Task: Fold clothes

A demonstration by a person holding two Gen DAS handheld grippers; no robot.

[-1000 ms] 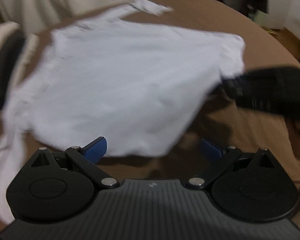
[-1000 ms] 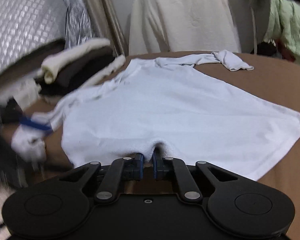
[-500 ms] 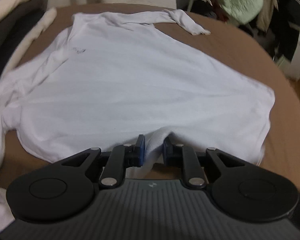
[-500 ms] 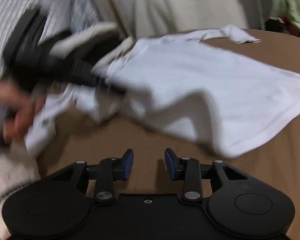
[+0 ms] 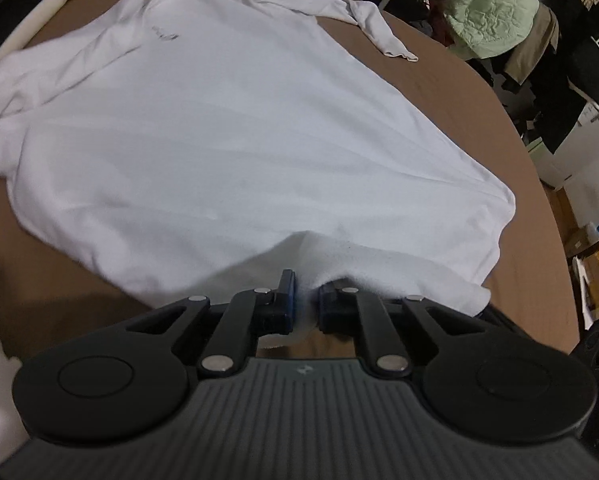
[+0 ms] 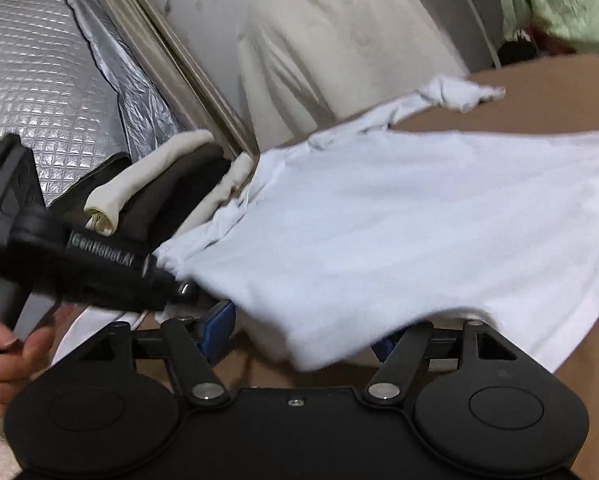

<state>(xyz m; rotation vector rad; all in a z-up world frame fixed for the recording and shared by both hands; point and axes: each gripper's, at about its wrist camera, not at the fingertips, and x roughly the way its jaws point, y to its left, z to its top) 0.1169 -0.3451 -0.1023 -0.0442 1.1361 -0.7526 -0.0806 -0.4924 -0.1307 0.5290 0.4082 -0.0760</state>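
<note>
A white long-sleeved shirt [image 5: 227, 128] lies spread on the brown round table [image 5: 479, 92], collar far, hem near. My left gripper [image 5: 306, 300] is shut on the shirt's near hem, which bunches between its blue pads. In the right wrist view the left gripper [image 6: 99, 268] comes in from the left and lifts the hem of the shirt [image 6: 399, 232]. My right gripper [image 6: 303, 336] is open wide and empty, and the lifted hem hangs over the space between its fingers.
A stack of folded cream and dark clothes [image 6: 159, 192] sits at the table's left edge by a silver quilted sheet [image 6: 39, 92]. A cream garment [image 6: 339, 40] hangs behind. A green jacket [image 5: 487, 4] and dark clothes hang at the right.
My right gripper let go of the hem and opened wide. My left gripper closed on the hem and has lifted it.
</note>
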